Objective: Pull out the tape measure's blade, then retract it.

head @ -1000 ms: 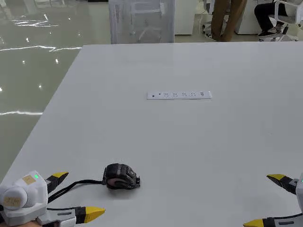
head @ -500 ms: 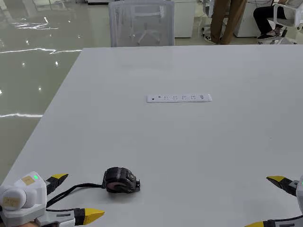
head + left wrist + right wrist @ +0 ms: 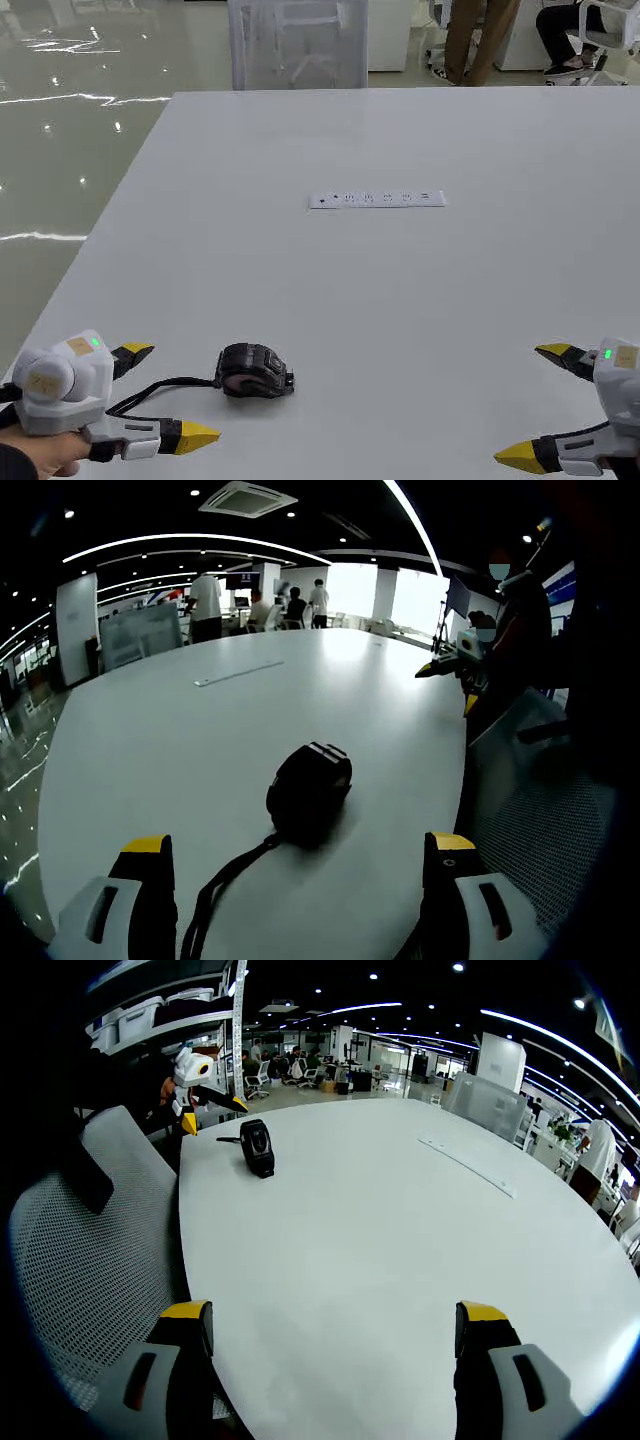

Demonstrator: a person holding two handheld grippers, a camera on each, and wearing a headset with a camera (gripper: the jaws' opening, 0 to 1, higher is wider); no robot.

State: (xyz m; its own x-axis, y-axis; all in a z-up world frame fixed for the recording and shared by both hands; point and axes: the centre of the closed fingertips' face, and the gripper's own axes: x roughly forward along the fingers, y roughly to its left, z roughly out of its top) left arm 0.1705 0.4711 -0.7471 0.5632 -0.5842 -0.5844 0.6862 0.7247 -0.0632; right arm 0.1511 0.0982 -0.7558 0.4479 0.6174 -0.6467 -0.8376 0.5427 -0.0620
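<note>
Black tape measure (image 3: 255, 371) at lower left of the head view, on the white tabletop (image 3: 400, 290). Its long axis runs left-right across the frame, and its strap (image 3: 170, 381) trails left between the wide-spread left tongs (image 3: 172, 392). Right tongs (image 3: 529, 404), lower right, are likewise wide and hold nothing. Power strip (image 3: 377, 199) at centre, markings too small to read.

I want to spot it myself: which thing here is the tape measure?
Start at the big white table and look to its near left corner. Just ahead of the left gripper sits the tape measure: a small dark rounded case trailing a black strap, unlike the flat white power strip farther off.
</note>
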